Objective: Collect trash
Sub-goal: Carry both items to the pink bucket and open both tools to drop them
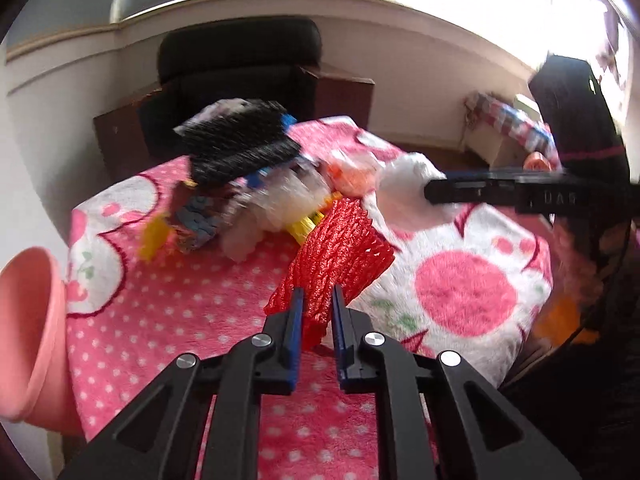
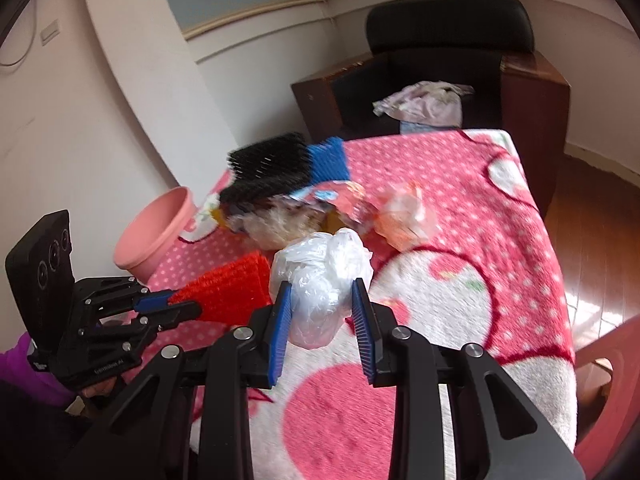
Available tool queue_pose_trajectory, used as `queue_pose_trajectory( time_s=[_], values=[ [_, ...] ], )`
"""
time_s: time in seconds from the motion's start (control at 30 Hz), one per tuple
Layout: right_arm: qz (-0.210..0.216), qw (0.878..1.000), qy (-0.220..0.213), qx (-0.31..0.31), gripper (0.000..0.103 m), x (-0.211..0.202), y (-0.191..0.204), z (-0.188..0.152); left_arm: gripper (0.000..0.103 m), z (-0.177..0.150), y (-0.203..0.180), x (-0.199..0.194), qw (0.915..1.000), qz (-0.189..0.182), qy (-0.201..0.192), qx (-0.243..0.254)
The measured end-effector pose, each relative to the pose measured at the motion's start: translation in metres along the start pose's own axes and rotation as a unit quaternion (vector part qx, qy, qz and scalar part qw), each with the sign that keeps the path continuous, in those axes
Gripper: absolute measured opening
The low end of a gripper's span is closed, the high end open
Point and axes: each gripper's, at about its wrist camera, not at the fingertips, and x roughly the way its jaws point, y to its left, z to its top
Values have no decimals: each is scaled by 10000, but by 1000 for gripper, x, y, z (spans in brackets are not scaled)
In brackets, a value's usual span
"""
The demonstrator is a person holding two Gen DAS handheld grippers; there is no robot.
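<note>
Right gripper (image 1: 430, 192) side, raised lettering: reads "DAS", last character uncertain.
Left gripper (image 2: 176, 306) body, small white print: blurred, begins perhaps "Gen", otherwise illegible.
Other surfaces: nothing readable.

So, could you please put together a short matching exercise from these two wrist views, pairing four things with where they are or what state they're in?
Things:
1. red foam net
2. white plastic bag
3. pink bin
4. black foam net

Places or states:
A. beside the table's edge, off the blanket
B. between the right gripper's fingers
C. at the far end of the trash pile
D. pinched by the left gripper

Pairs: 1-D, 2-B, 3-A, 4-C
</note>
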Motion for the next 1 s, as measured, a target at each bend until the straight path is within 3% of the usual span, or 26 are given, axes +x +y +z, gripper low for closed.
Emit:
queue_pose_trajectory(
  time_s=[0.17,0.3,0.4,0.5,0.63,0.77,0.9,1.0],
  values=[
    [384,9987,-49,-345,31,11,29,14,12,-4,22,-31,9972,455,-340,-483],
    [760,9944,-41,-732,31,29,65,30,12,-11,51,-56,9882,1042,-610,-947],
    [1022,9895,-61,-1025,31,45,96,43,12,-19,75,-79,9763,1511,-810,-1320],
    [1272,9846,-28,-1200,31,65,126,57,12,-31,105,-100,9569,2069,-949,-1802],
    [1499,9792,26,-1368,31,92,162,73,12,-47,142,-117,9337,2465,-1013,-2391],
    [1660,9755,154,-1436,31,126,199,85,12,-58,169,-121,9174,2855,-925,-2615],
    [1709,9743,304,-1436,31,160,229,87,12,-68,188,-117,9076,3122,-741,-2709],
    [1730,9739,492,-1381,31,183,244,83,12,-77,201,-112,9052,3139,-561,-2810]
  ],
)
